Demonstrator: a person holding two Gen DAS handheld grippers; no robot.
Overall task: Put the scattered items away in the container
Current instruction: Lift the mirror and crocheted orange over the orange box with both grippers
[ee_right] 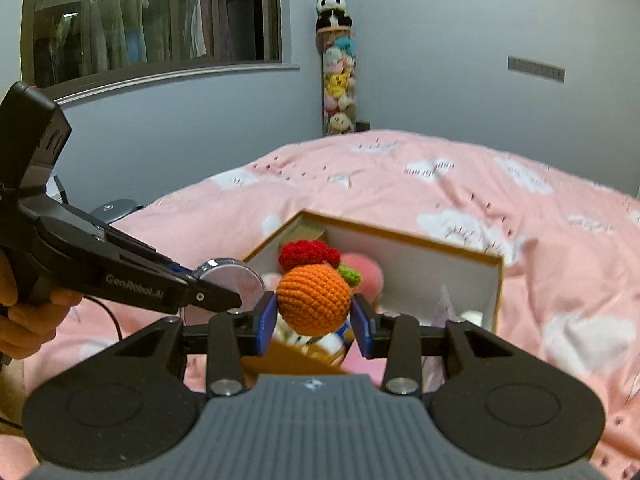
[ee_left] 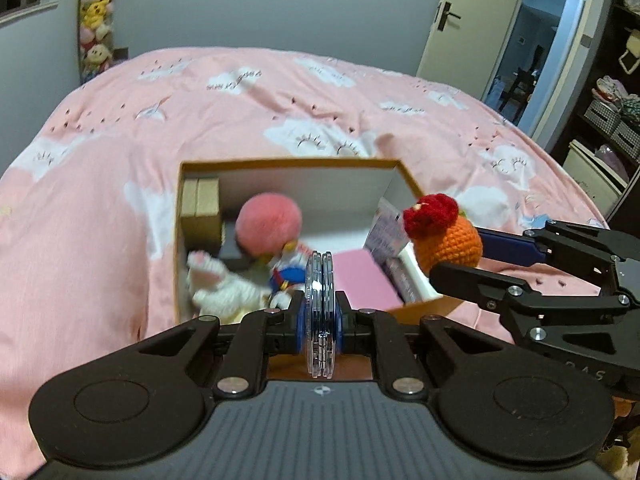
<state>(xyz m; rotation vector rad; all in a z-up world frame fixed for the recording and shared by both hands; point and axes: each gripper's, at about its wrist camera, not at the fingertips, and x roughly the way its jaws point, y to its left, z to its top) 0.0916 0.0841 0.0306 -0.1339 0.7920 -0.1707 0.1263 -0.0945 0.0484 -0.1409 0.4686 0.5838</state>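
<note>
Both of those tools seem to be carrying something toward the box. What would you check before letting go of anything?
1. Left tool grips the clear discs firmly: ok, pinched edge-on between both fingers.
2. Right tool grips the orange crochet toy: ok.
3. Toy is over the box opening: cannot tell; it hangs at the right wall.
4. Discs are over the box: cannot tell; they sit near the front edge.
5. Free space inside: ok, a bare white patch shows beside the pink pompom.
6. Tools are apart from each other: ok, a gap shows in both views.
</note>
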